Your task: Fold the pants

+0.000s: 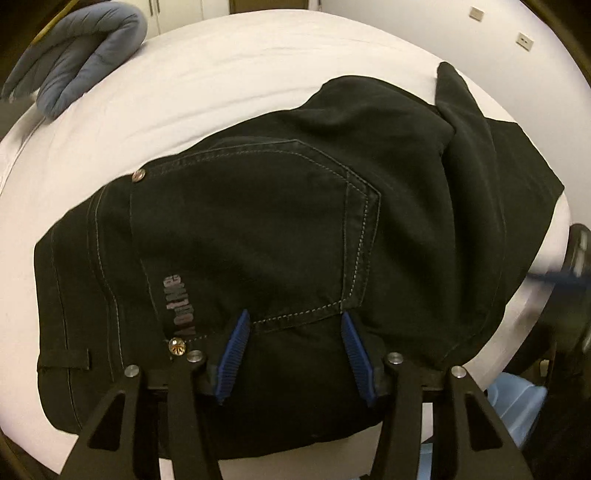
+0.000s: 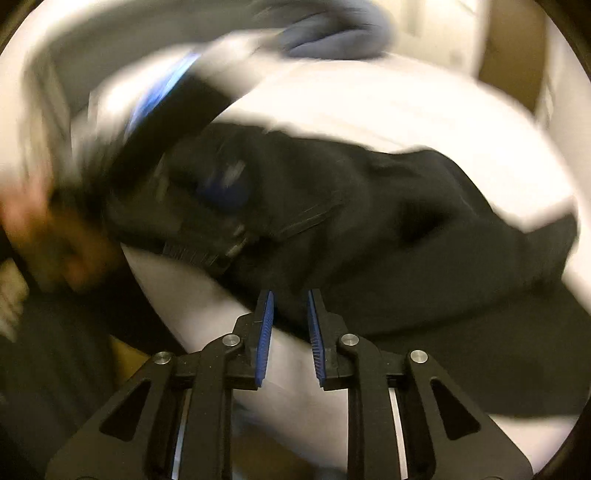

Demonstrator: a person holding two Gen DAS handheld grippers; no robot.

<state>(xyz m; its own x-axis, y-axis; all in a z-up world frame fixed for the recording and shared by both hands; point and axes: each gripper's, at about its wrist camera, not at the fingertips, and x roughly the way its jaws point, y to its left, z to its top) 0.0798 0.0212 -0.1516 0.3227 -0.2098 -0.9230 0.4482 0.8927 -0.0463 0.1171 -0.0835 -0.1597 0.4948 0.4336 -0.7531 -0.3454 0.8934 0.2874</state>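
Black jeans lie on a white bed, back pocket up, with a rivet and grey print near the waistband, legs bunched toward the far right. My left gripper is open, its blue pads resting over the pocket's lower edge with nothing clamped. In the blurred right wrist view the jeans lie crumpled across the bed. My right gripper is open with a narrow gap, empty, at the jeans' near edge. The left gripper shows there as a dark blur on the jeans.
A folded grey-blue quilt lies at the bed's far left corner and shows blurred in the right wrist view. A light blue bin stands below the bed's right edge. Wall sockets sit at the far right.
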